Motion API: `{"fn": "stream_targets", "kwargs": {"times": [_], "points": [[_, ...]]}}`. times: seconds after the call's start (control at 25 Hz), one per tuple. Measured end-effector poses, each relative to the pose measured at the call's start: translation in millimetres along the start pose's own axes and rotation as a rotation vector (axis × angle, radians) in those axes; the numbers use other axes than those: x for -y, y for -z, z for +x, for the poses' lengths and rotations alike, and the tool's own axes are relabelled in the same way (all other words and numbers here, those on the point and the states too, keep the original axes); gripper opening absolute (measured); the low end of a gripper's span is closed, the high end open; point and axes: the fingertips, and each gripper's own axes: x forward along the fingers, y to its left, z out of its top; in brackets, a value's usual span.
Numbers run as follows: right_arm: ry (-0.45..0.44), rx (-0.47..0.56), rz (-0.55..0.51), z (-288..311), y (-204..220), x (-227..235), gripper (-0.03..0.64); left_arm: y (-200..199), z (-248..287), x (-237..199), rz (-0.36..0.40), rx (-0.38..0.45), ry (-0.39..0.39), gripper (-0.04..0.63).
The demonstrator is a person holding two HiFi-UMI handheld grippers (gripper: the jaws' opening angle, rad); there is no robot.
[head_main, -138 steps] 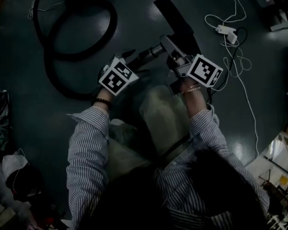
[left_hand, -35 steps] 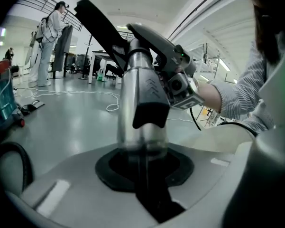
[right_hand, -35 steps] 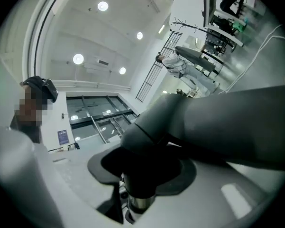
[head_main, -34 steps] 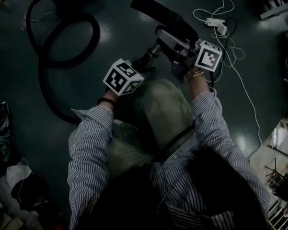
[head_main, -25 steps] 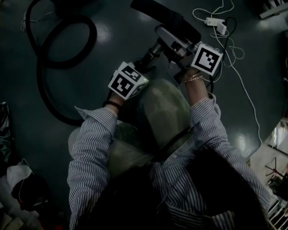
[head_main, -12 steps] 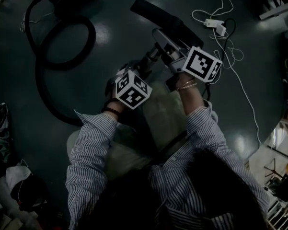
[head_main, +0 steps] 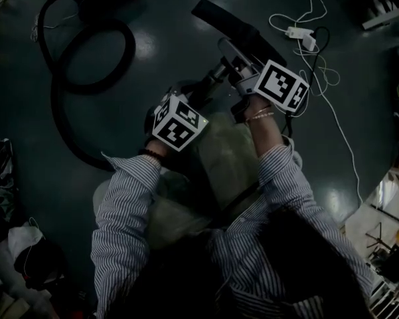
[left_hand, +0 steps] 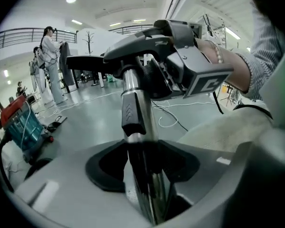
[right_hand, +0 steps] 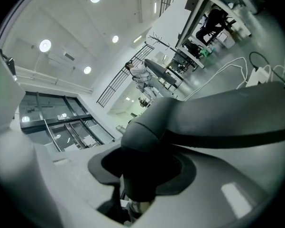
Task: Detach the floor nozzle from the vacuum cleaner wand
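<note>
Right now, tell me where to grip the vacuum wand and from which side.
Probably the bare chrome tube below the black slider, from the person's left: it is round, slim and straight there, and the right gripper holds the nozzle neck.

Large lab hall, mezzanine railing [left_hand: 19, 33], ceiling spotlights [right_hand: 45, 45], cable-strewn glossy floor [head_main: 179, 55]

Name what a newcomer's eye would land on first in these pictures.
At centre, the right hand-held gripper is clamped on the neck of the floor nozzle. The left hand-held gripper, whose jaws have just been opening, straddles the shiny wand. A black hose loops across the dark floor at upper left.
</note>
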Motion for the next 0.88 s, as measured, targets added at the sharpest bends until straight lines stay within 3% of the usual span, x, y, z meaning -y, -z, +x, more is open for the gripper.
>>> {"fn": "stream_targets", "kwargs": {"times": [0.2, 0.44, 0.56, 0.68, 0.88], "points": [[0.057, 0.019, 0.015, 0, 2, 10, 0.155, 4, 7, 1, 0.006, -0.031, -0.024, 0.209], [0.052, 0.012, 0.007, 3, 1, 5, 0.155, 8, 11, -3, -0.005, -0.042, -0.066, 0.19], [0.035, 0.009, 0.0, 4, 0, 3, 0.155, 7, 10, -3, -0.067, -0.023, -0.041, 0.17], [-0.116, 0.007, -0.062, 5, -4, -16, 0.153, 0, 5, -3, -0.125, 0.046, 0.023, 0.16], [-0.401, -0.049, -0.157, -7, -11, -49, 0.15, -14, -4, 5, -0.142, 0.161, 0.16, 0.155]]}}
